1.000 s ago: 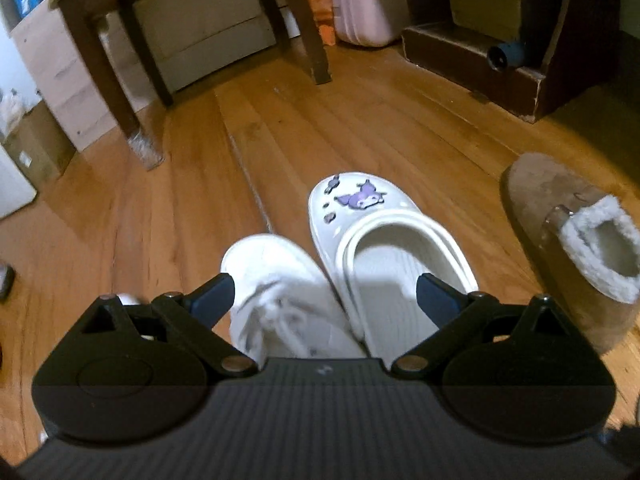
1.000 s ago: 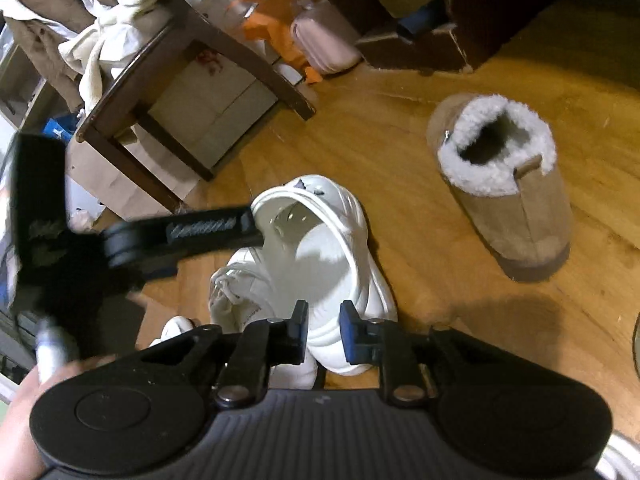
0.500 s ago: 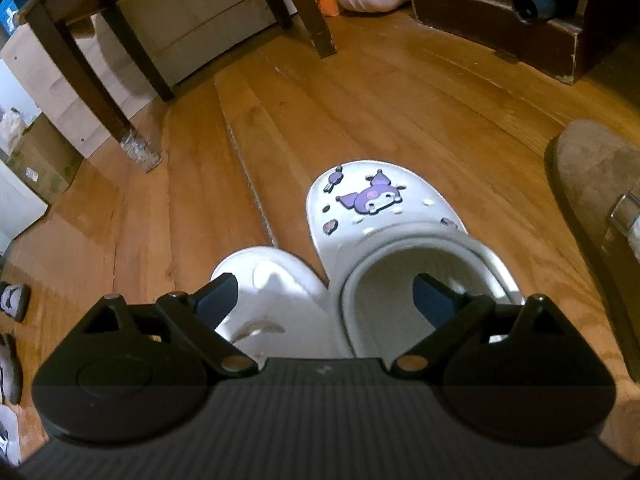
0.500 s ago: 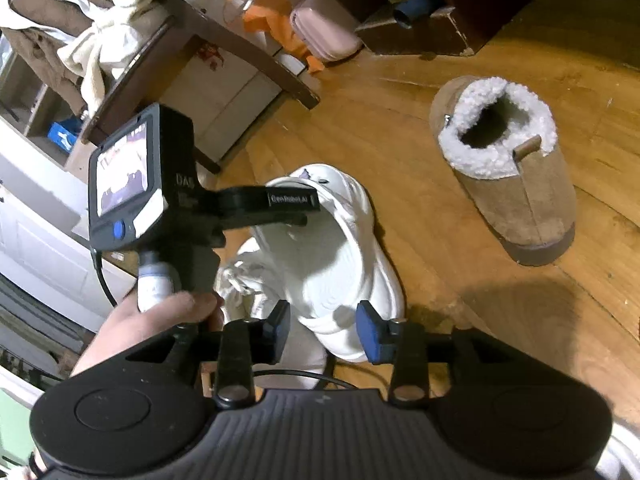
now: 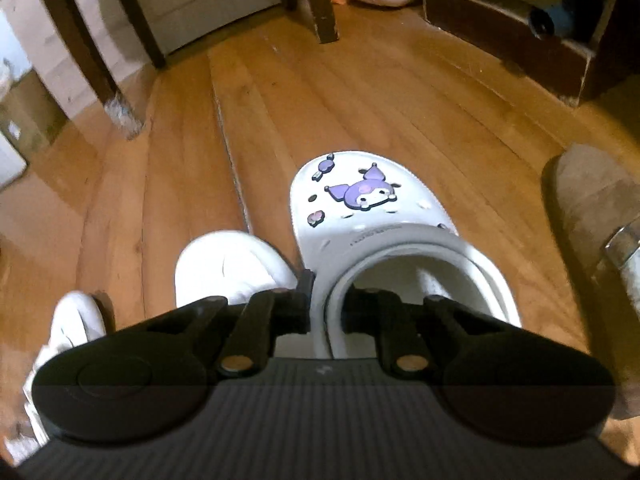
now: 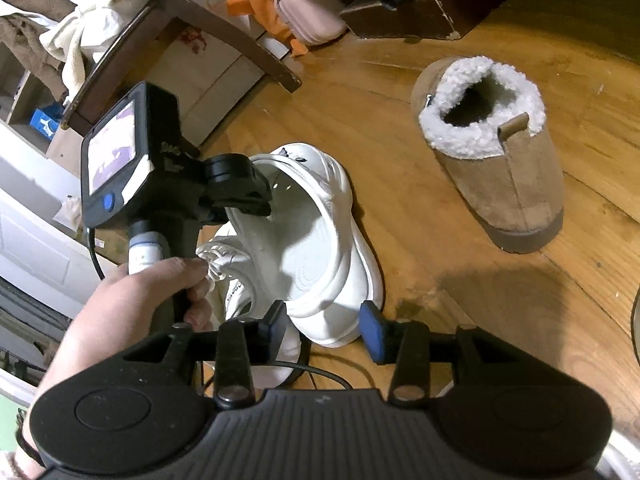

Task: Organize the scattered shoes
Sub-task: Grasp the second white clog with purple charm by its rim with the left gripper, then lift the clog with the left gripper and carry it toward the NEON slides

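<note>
A: Left claw [image 5: 325, 312] is pinched on the white clog [image 5: 384, 240], one finger outside the left wall of the heel opening, the other inside it.

B: And the right claw [image 6: 324, 330]?

A: Spread wide, gripping nothing, hovering just behind the clog's heel. The clog sits tilted on the wooden floor [image 5: 400, 100].

B: What's beside it?

A: A white sneaker [image 5: 228, 264] touches its left side, laces showing under the left hand [image 6: 132, 304]. To the right, apart from it, a tan fleece-lined boot [image 6: 504, 168] stands upright.

B: Farther on?

A: Open boards ahead, then dark chair legs [image 5: 320, 4], a pink case [image 6: 310, 14] and a dark cabinet base [image 5: 520, 40].
</note>
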{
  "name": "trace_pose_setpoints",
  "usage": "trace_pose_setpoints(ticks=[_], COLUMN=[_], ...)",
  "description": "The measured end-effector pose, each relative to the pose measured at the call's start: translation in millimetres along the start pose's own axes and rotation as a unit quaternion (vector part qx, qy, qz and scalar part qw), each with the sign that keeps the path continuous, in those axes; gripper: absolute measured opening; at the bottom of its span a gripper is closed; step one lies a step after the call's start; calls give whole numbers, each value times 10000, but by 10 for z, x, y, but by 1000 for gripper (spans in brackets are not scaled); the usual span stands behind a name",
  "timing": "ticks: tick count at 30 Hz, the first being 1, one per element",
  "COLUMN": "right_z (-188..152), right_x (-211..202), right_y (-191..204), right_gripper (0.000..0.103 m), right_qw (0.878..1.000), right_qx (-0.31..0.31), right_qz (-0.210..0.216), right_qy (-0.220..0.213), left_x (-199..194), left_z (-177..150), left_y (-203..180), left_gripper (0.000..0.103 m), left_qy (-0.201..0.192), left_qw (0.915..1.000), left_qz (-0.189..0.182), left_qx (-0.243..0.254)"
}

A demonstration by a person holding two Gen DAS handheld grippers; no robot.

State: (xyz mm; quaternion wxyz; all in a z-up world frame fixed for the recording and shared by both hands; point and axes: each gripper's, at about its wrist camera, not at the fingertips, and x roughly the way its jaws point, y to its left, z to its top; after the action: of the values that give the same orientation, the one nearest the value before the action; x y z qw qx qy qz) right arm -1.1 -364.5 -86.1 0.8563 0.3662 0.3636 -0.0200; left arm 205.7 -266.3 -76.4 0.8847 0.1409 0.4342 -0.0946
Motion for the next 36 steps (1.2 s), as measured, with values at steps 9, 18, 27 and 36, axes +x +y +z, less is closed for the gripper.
trace_pose_setpoints(ticks=[9,18,27,36], right_z=[70,169,107,-58], right_x=[-120,-240,-164,-314], right_y=[-43,-215,-659,-461], right_gripper=[47,46,46,46], right_qw=[9998,9986,9628,9605], right_qx=[92,397,1765,1306], right_qz=[121,360,1921,2252], right_qy=[-105,-53,709,982], left_x=[-380,-918,-1403,-1883], left_z=[-357,-942,-1479,-2093], left_y=[-38,130,212,428], left_gripper=[11,12,15,17], left_qy=[-488,-557,-161,384], left_qw=[9988,9972,9983,9935], left_qz=[-57,-508,-564,-612], left_qx=[94,-26,-21,-882])
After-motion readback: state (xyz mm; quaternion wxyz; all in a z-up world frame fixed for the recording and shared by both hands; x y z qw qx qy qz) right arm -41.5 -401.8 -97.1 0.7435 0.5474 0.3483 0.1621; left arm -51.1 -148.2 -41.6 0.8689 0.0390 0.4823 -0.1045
